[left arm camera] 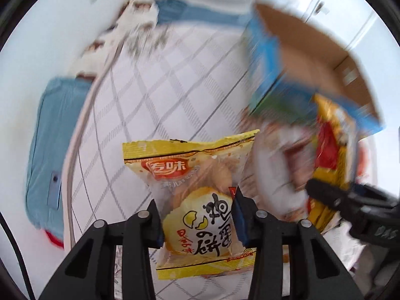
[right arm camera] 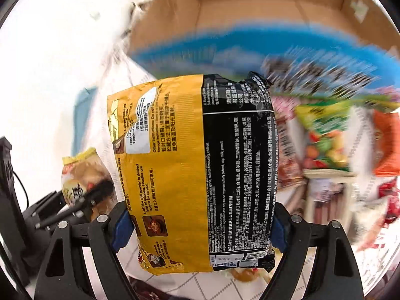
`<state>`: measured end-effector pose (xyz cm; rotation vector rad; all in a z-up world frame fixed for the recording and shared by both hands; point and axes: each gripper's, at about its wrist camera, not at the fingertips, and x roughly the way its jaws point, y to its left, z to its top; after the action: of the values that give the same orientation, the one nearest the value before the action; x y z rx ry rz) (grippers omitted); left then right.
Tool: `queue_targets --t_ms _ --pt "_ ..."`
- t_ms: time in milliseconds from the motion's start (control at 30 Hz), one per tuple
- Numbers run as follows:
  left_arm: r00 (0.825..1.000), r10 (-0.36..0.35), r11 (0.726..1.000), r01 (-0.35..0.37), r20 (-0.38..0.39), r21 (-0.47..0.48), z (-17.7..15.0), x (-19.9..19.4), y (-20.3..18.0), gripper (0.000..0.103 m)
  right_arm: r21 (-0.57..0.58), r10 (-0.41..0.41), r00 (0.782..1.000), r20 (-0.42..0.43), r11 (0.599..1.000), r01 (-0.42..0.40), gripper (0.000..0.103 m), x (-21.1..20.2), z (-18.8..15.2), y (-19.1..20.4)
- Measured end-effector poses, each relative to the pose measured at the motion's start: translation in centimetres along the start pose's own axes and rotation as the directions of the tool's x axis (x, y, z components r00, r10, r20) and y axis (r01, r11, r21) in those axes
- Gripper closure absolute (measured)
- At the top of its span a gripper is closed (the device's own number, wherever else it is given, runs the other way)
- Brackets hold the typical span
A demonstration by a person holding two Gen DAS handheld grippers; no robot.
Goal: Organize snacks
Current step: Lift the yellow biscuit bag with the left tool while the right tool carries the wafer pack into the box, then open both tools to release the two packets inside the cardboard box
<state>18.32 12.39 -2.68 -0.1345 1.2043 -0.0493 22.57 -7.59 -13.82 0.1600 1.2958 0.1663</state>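
A white bedsheet with a grey grid pattern (left arm camera: pixel 175 80) fills the middle of the left wrist view, with a blue cloth (left arm camera: pixel 47 150) lying along its edge at nine o'clock. At one to two o'clock in that view stands an open cardboard box (left arm camera: pixel 307 50), brown inside and printed blue outside, badly blurred; in the right wrist view the same box spans the top from eleven to one o'clock, its brown inner walls showing. Below the box in the right wrist view, at three o'clock, lies a smeared heap of snack packets (right arm camera: pixel 327 150) in green, orange and red; none can be read.

The right gripper (right arm camera: pixel 200 227) is clamped on an instant noodle packet (right arm camera: pixel 195 170), yellow on one half and black on the other, covered in small print. The packet stands upright between the blue pads (right arm camera: pixel 121 227) and fills the centre of the view, in front of the box.

The left gripper (left arm camera: pixel 196 221) is closed on a small yellow egg-cake packet (left arm camera: pixel 197 200) with Chinese characters, held upright at six o'clock over the sheet. The same packet appears at eight o'clock in the right wrist view, just beside the noodle packet.
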Motion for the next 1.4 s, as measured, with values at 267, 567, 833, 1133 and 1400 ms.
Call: queue_targets --t_ms 267,567,833,1133,1400 --pt "0.972 -0.152 0.981 0.126 0.179 0.147 11.5 -7.2 -11.8 0.064 0.040 0.000 0.977 0.215 0.999 -0.008 0.015 -13.6 4.4 -5.0" --pt "0.984 -0.177 0.973 0.174 0.012 0.149 24.1 1.1 -20.0 0.064 0.080 -0.163 0.965 0.207 0.986 0.149 0.015 -12.4 15.6 -12.4" --pt "0.974 -0.151 0.979 0.171 -0.171 0.108 27.5 12.5 -22.7 0.064 0.131 -0.205 0.977 0.065 0.972 0.195 0.015 -5.1 24.2 -15.2" --pt "0.959 -0.148 0.986 0.163 -0.241 0.044 29.0 17.9 -22.9 0.021 0.083 -0.211 0.977 -0.036 0.973 0.214 0.011 0.5 26.3 -17.1" --pt "0.987 -0.069 0.991 0.084 -0.142 0.103 28.6 16.7 -22.8 0.008 0.031 -0.221 0.974 0.048 0.975 0.219 0.005 -1.4 26.4 -15.1"
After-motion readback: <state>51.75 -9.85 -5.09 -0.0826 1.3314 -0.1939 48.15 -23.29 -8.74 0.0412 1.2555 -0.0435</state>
